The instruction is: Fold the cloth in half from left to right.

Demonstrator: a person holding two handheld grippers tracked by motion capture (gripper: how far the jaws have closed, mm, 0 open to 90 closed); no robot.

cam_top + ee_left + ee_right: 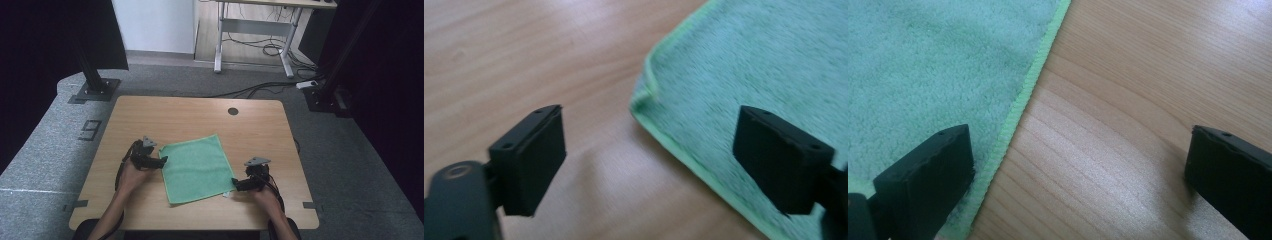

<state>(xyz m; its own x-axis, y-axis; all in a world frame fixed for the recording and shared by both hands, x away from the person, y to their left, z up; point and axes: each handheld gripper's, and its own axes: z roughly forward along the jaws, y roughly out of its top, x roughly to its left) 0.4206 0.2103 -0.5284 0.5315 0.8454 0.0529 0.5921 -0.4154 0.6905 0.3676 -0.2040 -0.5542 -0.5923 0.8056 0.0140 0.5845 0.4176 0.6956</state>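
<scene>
cloth: green cloth (196,168) is lying flat on the tabletop (200,117), spread out between the two claws, nothing gripping it.
cloth vs left claw: near-left corner (646,95) is sitting just ahead of the left claw (159,161); the corner tip is curling up slightly. Hem is running between the jaws, one jaw over bare wood, the other over the cloth.
cloth vs right claw: right hem (1025,90) is passing between the jaws of the right claw (236,184); one jaw is hanging over the cloth's edge, the other over bare tabletop.
left claw: released, jaws standing wide apart, nothing pinched. Whether the pads are touching the cloth, cannot tell.
right claw: released, jaws wide apart, nothing pinched.
hands: the person's forearms are coming in from the near edge, one hand on each claw, left claw at the cloth's left side, right claw at its near-right corner.
tabletop: light wood, with a round dark cable hole (233,111) sitting well beyond the cloth, far from both claws.
</scene>
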